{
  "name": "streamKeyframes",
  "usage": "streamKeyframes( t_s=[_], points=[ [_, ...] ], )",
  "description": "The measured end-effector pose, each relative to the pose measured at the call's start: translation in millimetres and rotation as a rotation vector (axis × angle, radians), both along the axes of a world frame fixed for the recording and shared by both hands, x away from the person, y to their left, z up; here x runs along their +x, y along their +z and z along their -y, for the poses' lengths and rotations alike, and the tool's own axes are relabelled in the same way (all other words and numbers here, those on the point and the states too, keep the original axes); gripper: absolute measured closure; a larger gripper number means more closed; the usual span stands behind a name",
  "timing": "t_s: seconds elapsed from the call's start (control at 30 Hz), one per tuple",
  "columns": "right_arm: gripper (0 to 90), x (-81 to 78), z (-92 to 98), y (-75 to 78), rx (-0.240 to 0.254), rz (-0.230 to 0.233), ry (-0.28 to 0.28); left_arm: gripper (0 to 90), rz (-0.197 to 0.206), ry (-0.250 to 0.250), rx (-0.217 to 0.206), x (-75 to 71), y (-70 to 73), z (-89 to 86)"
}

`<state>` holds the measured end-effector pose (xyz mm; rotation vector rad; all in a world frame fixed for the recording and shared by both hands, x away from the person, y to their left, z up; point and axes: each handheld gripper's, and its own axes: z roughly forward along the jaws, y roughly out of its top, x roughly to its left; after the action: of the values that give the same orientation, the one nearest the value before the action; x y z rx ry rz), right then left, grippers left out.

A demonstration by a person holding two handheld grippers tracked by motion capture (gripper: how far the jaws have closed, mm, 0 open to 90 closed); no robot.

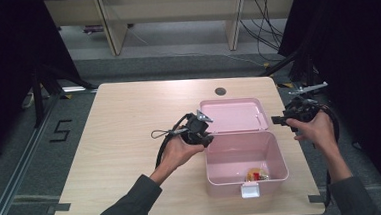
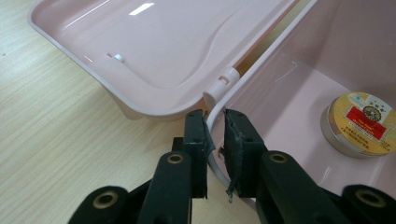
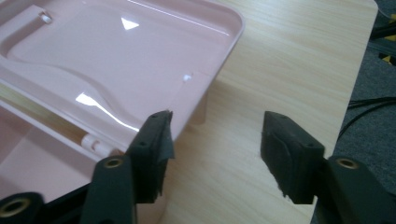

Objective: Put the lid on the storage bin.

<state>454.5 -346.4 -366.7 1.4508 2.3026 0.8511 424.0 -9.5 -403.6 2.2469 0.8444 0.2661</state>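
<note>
Pink box [image 1: 244, 157] sits at centre-right of the high view on the desk [image 1: 125, 141], lid [image 1: 231, 116] thrown fully open and lying flat behind it toward the upper part of the frame. White latch [image 1: 249, 189] hangs at the box's near wall.

Left gripper [image 2: 215, 140]: fingers closed down on the box's thin white rim wire [image 2: 219, 105] at the rear left corner, just beside the hinge knuckle [image 2: 223, 81]. Right gripper [image 3: 215, 140]: fingers spread wide, nothing between them, hovering at the lid's right corner over bare desk.

Inside, lower right of the box in the high view: a round tin [image 2: 362, 123], gold-and-red label, lying flat on the box floor.

Risks, as I judge them:
- Left grip is on a slim edge; a pull could slip off or tip the light box, sending the tin sliding.
- Swinging the lid with the left fingers this close to the hinge could pinch them.
- Right gripper sits near the desk edge; its cable could snag.

Writing: tin label carries small print, too blurred to read. A "5" marked on the floor [image 1: 62, 130], left of the desk.
</note>
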Motion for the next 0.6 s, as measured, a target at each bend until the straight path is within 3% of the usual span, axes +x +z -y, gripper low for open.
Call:
streamKeyframes(
  t_s=[0.07,0.23,0.27,0.3,0.4,0.5,0.53,0.57,0.6],
  points=[
    [49.4,6.8,-4.8,0.7,0.016,-0.004,-0.006,78.9,0.001,0.0,0.0,-0.2,0.0,0.0],
    [56.9,22.9,-10.6,0.7,0.002,-0.038,0.014,78.9,0.006,0.004,0.0,-0.5,-0.2,0.1],
    [59.3,29.6,-13.9,1.0,-0.014,-0.08,-0.004,78.9,0.006,0.004,-0.001,-0.4,-0.2,0.0],
    [60.9,33.8,-14.9,-0.2,-0.031,-0.088,0.008,78.9,0.006,0.002,0.0,-0.4,-0.2,0.0],
    [63.3,43.4,-21.9,-2.6,-0.017,-0.111,-0.045,78.9,0.004,-0.002,-0.002,-0.1,-0.3,-0.3],
    [63.9,51.4,-24.4,-3.4,-0.028,-0.133,-0.055,78.8,0.007,-0.005,-0.003,0.0,-0.5,-0.4],
    [64.3,52.1,-27.8,-1.8,-0.016,-0.174,-0.085,78.8,0.006,-0.006,-0.004,0.1,-0.6,-0.5],
    [64.9,54.6,-27.2,-2.5,-0.028,-0.167,-0.074,78.8,0.005,-0.005,-0.003,-0.1,-0.5,-0.4],
    [65.1,55.2,-29.5,-2.5,-0.026,-0.195,-0.094,78.8,0.009,-0.005,-0.002,-0.4,-0.5,-0.3]
  ],
)
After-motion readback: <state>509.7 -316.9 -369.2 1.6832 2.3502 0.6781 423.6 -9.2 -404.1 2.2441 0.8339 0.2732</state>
